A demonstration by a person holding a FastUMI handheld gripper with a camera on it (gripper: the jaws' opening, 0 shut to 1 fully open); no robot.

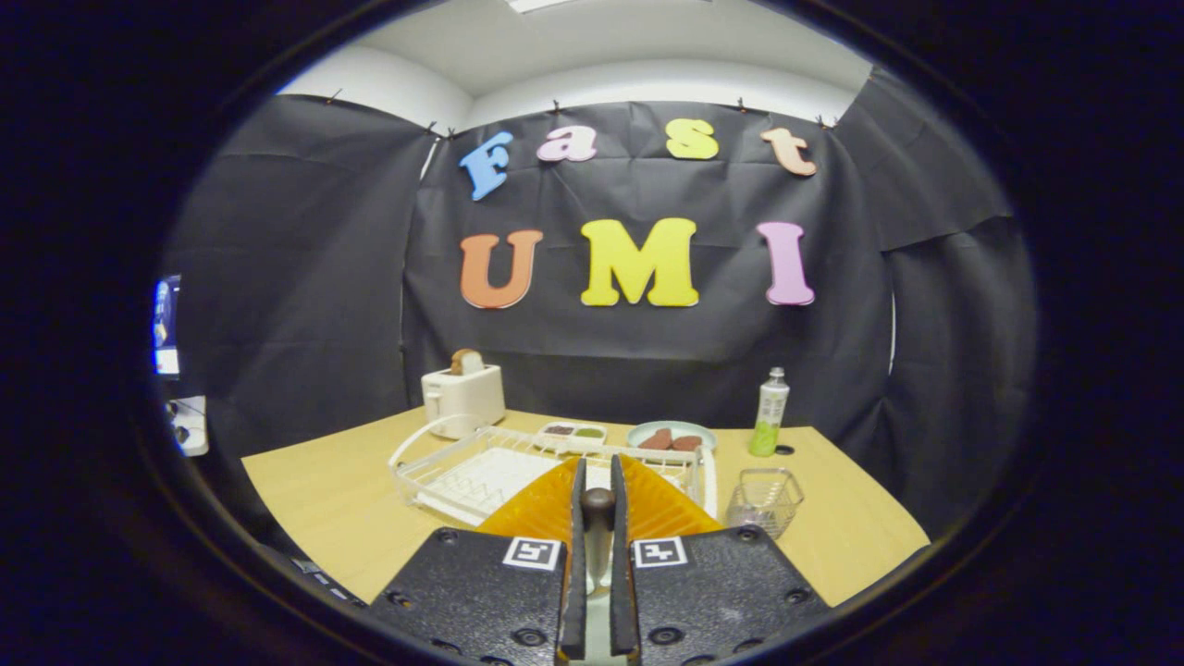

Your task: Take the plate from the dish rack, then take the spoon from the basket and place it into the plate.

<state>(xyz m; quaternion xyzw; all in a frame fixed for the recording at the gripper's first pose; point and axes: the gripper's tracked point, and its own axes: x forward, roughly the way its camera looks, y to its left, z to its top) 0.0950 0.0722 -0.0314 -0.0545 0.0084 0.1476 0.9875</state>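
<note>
- Spoon (598,518) pinched between fingers of hand-held gripper (598,504), handle end up; step = carrying spoon to plate, I judge.
- Basket (765,500) just ahead, right of fingers; dish rack (444,476) ahead-left.
- Plate not identifiable from here; next: find it, lower spoon in, release.

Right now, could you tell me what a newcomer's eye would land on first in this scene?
First, the gripper, its jaws nearly shut on the dark handle of a spoon standing between them. Just beyond lies the white dish rack, with a small wire basket beside it. Farther back on the wooden table stands a white toaster with bread in it.
</note>
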